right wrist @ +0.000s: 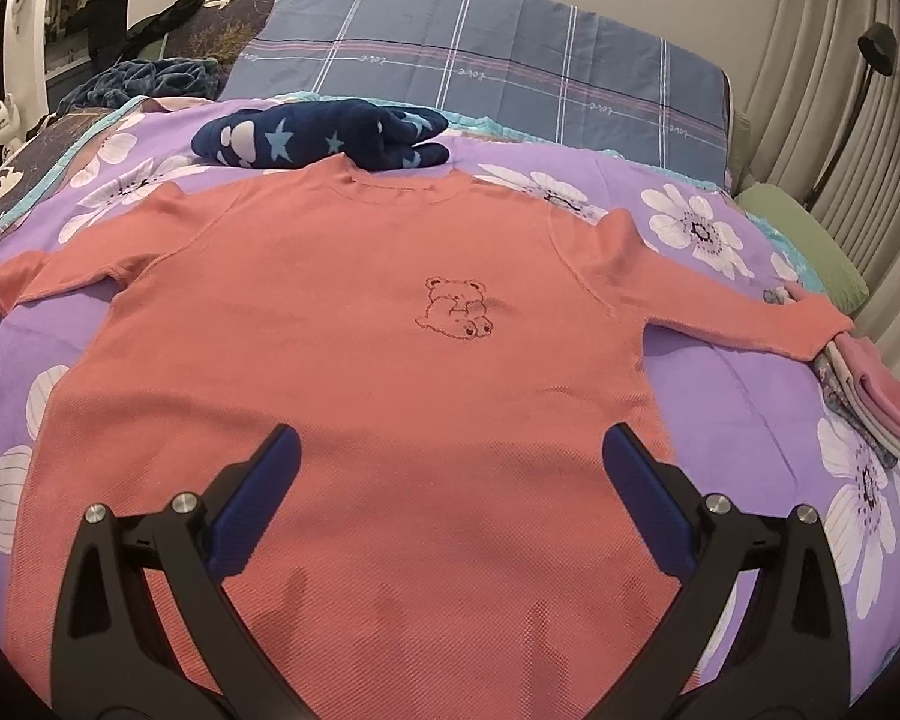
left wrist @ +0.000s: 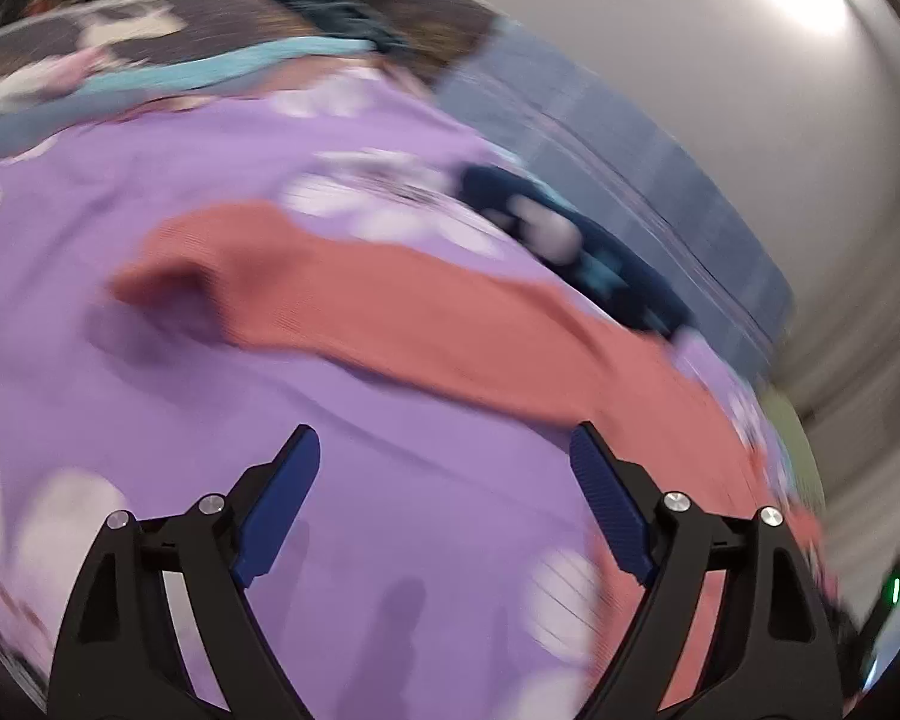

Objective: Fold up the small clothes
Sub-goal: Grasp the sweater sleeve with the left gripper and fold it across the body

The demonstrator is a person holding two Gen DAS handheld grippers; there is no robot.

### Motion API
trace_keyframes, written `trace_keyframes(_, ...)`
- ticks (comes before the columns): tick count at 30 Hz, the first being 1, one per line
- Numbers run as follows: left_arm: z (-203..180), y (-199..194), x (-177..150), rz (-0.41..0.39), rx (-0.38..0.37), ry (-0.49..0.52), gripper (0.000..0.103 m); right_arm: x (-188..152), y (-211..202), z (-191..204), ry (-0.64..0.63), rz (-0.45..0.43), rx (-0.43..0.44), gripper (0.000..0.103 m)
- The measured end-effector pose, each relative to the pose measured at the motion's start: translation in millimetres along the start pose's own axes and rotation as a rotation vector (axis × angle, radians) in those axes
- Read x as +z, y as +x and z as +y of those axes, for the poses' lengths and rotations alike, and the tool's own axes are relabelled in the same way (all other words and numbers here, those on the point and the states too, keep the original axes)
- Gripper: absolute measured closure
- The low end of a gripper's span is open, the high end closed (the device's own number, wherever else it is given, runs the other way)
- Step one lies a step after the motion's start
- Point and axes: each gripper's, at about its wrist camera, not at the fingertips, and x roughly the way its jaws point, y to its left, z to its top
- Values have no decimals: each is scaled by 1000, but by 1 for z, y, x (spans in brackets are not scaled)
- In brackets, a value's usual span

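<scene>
A salmon-pink long-sleeved top [right wrist: 354, 360] with a small bear outline on its chest lies face up and flat on a bed covered by a purple flowered bedspread [right wrist: 738, 372], its collar at twelve o'clock and both sleeves stretched out toward nine and three. Just beyond the collar sits a bundled navy garment with pale stars [right wrist: 324, 138], touching the neckline. At three o'clock the sleeve's cuff rests on a small stack of folded clothes [right wrist: 870, 402] at the bed's edge. The right hand-held gripper [right wrist: 450, 450] hangs over the top's lower hem with its jaws wide and nothing between them. The left wrist view is blurred; the left hand-held gripper [left wrist: 444, 450] stands wide and empty above the bedspread, the nine o'clock sleeve lying ahead of it.
</scene>
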Motion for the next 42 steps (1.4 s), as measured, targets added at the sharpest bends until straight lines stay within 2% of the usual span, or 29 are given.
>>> trace_keyframes(2,26,10,20,3,52,-64,17,-1,3,-1,-2,5,-6,2)
trace_keyframes(5,50,25,43,-10,174,-91,17,-3,6,-2,-8,0,-39,2)
trace_keyframes(7,58,36,57,-18,180,-100,21,-3,9,-6,-12,2,-58,2)
trace_keyframes(9,62,46,68,-10,179,-123,40,-2,13,-10,-8,9,-65,2)
trace_keyframes(10,65,52,75,-10,168,-144,60,-2,14,-12,-3,12,-68,2)
trace_keyframes(12,68,55,83,-30,147,-164,85,-1,17,-16,9,15,-75,2)
trace_keyframes(13,63,55,88,-55,144,-161,93,-1,18,-19,13,15,-79,2)
trace_keyframes(16,25,50,98,-110,84,-63,97,-3,23,-25,24,25,-93,2)
trace_keyframes(20,-74,48,97,-104,-88,161,97,-4,29,-33,45,40,-102,2)
trace_keyframes(21,-90,48,94,-99,-112,195,97,-5,30,-36,54,44,-104,2)
trace_keyframes(24,-179,56,61,-32,-239,386,97,-6,32,-46,82,53,-106,2)
trace_keyframes(26,-218,68,35,17,-298,465,97,-7,31,-56,105,58,-116,2)
trace_keyframes(28,-263,87,-5,109,-382,564,97,-10,30,-64,116,58,-133,2)
trace_keyframes(30,-287,102,-37,176,-408,644,91,-12,30,-74,123,61,-160,2)
trace_keyframes(31,-300,112,-59,221,-406,695,70,-13,29,-79,128,63,-172,2)
trace_keyframes(32,-307,120,-76,256,-399,730,50,-14,29,-84,133,65,-182,2)
trace_keyframes(33,-313,126,-94,293,-396,771,45,-15,28,-89,141,66,-191,2)
trace_keyframes(35,-315,129,-111,328,-392,829,43,-14,29,-96,147,65,-198,2)
trace_keyframes(37,-312,128,-110,330,-373,853,39,-11,30,-101,141,60,-179,2)
trace_keyframes(39,-306,115,-102,297,-371,847,35,-5,31,-100,135,47,-133,2)
trace_keyframes(41,-288,96,-84,228,-346,827,24,5,33,-94,118,29,-83,2)
trace_keyframes(42,-278,88,-76,199,-329,819,22,13,35,-84,89,13,-58,3)
